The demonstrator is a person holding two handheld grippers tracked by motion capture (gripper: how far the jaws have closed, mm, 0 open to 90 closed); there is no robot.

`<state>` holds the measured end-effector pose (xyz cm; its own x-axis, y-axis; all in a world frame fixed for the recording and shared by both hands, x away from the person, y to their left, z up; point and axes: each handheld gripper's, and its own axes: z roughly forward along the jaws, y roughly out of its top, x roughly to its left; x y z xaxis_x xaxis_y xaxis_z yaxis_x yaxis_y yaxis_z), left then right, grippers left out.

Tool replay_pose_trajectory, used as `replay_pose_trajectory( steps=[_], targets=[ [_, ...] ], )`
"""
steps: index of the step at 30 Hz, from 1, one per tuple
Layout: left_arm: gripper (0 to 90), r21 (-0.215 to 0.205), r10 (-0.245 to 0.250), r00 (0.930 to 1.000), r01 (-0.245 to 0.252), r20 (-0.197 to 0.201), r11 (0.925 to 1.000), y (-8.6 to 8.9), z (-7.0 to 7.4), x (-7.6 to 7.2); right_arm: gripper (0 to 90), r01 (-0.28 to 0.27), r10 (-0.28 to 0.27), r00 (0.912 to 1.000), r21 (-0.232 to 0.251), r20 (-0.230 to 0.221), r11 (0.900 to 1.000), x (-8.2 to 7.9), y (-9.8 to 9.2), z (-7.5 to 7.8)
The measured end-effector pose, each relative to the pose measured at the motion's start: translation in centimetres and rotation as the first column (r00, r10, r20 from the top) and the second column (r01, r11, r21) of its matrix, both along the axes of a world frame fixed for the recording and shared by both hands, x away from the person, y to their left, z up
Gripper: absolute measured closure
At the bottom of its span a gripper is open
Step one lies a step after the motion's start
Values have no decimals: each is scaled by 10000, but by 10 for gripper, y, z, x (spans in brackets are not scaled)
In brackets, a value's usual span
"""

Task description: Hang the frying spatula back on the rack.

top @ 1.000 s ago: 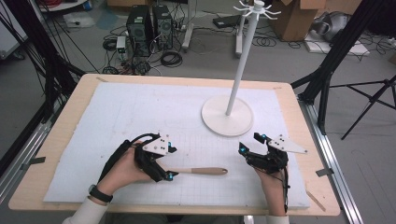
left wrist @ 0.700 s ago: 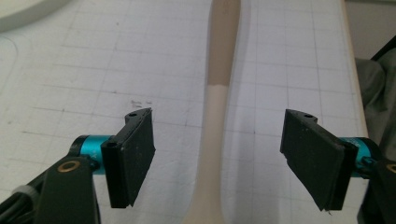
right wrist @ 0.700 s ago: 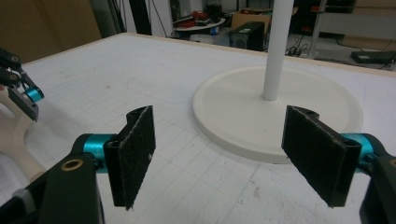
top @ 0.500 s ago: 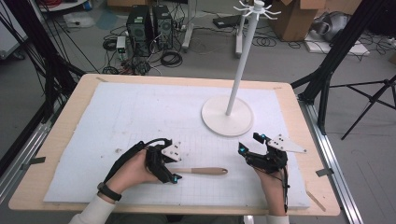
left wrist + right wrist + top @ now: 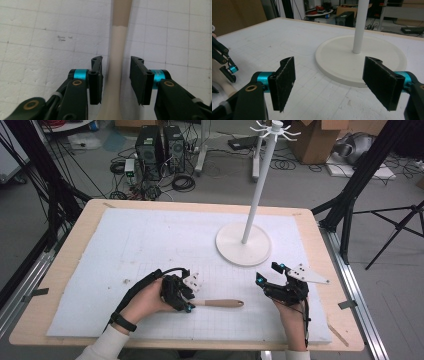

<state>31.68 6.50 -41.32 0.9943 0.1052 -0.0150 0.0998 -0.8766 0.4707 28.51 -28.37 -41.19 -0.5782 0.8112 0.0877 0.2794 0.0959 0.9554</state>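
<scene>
Now left hand-held gripper [image 5: 116,82] closing around wooden spoon handle [image 5: 117,55], pads not yet touching, right hand-held gripper [image 5: 329,85] wide

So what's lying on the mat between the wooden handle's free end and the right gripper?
Nothing: in the high view, only bare white gridded mat separates the free end of the wooden handle from the right gripper.
</scene>
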Motion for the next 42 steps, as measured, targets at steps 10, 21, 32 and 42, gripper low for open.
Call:
replay_pose_trajectory(
  steps=[10, 21, 32, 42],
  targets=[
    [726, 864, -16, 9999, 30, -168, 9963, -11, 3, 2, 252, -21, 21, 10000, 52, 14, 10000, 0, -2, 0],
    [778, 764, -149, 9999, 154, -79, 9970, -9, 3, 1, 252, -71, 72, 10000, 67, -52, 10000, 0, -2, 0],
    [779, -521, 425, 9982, -402, 428, 9978, 10, 3, -4, 257, 41, -42, 10000, 177, 52, 9998, -1, -3, 1],
    [779, -1955, 964, 9900, -749, 1032, 9778, 27, 29, -14, 266, 96, -113, 9995, 560, 305, 9984, -4, -6, 3]
  ],
)
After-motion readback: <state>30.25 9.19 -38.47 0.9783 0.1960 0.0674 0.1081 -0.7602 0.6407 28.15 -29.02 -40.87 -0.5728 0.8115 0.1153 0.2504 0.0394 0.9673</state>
